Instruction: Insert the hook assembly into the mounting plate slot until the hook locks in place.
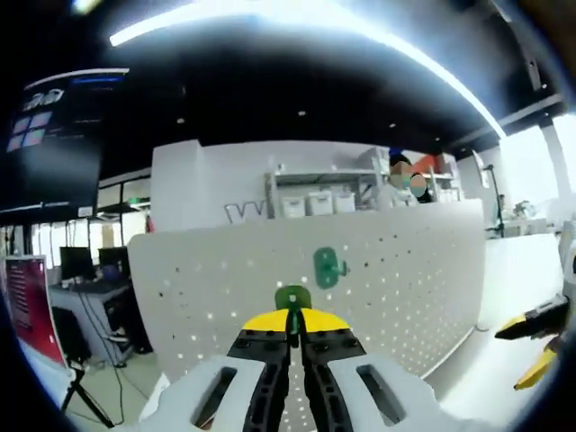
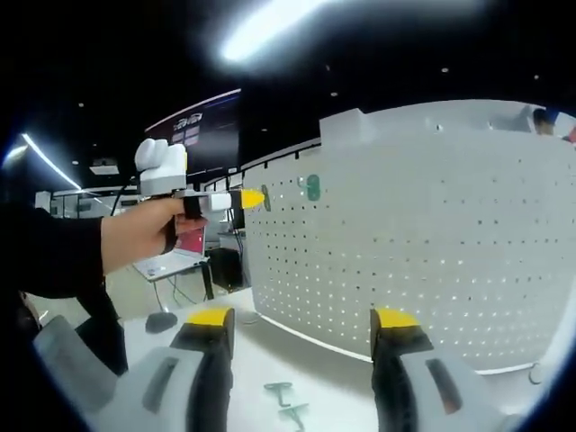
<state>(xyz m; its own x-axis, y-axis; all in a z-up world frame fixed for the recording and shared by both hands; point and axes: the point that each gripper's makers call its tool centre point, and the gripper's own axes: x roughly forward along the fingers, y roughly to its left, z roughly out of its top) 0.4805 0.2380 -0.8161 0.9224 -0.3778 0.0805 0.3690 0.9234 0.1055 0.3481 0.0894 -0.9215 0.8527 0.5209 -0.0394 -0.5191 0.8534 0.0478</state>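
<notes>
A: What is the left gripper (image 1: 292, 335) doing?

B: Its yellow-tipped jaws are pressed together on a green hook (image 1: 292, 298), held up in front of the white pegboard (image 1: 414, 288). The hook's round head stands just above the jaw tips.

A: Is it in the board yet?

B: I cannot tell whether it touches the board. In the right gripper view the same gripper (image 2: 255, 199) comes in from the left, gripped by a person's hand (image 2: 144, 236), with its tip just beside the pegboard's (image 2: 423, 252) left edge.

A: And the other green piece?

B: A second green hook (image 1: 328, 268) sits on the board face, above and slightly right of the held one (it shows near the board's upper left corner in the right gripper view (image 2: 312, 187)).

A: The right gripper (image 2: 301, 331)?

B: Spread wide, nothing between the jaws. Below them two more green hooks (image 2: 286, 400) lie on the white table (image 2: 333, 369), close together, in front of the board's foot.
</notes>
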